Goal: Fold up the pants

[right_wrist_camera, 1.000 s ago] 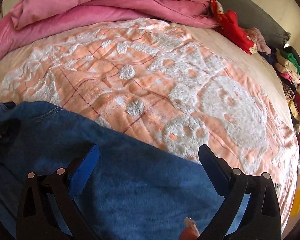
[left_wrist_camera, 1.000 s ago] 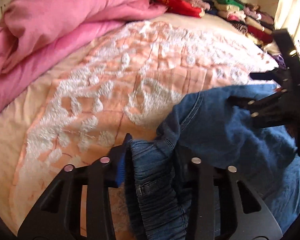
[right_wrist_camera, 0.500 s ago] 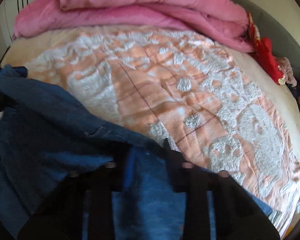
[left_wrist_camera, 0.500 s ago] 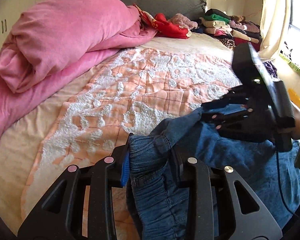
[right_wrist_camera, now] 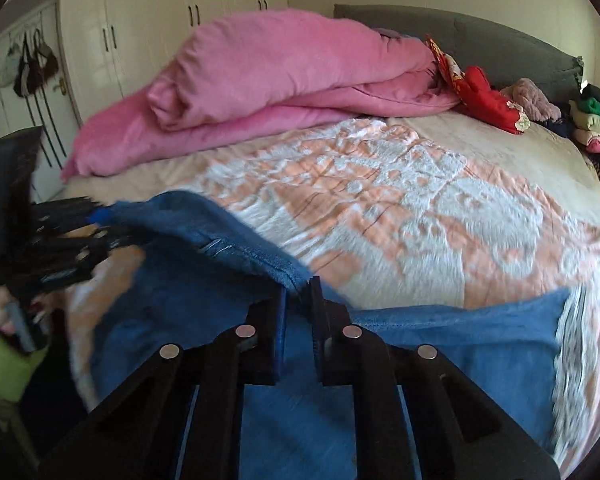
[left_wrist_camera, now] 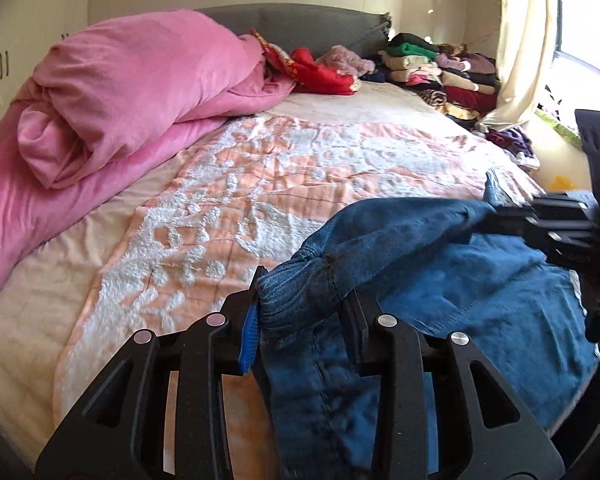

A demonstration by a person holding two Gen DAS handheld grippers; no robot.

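Both grippers, left gripper [left_wrist_camera: 304, 320] and right gripper [right_wrist_camera: 298, 312], apparently pinch the jeans [left_wrist_camera: 480, 280]

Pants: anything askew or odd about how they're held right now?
Nothing damaged. The pants hang bunched between both grips: left gripper clamps a thick wad of waistband, right gripper pinches a thin edge, so the fabric sags unevenly.

Blue denim pants [left_wrist_camera: 452, 280] hung bunched between my two grips, waistband gathered, lower part draped on the bed.
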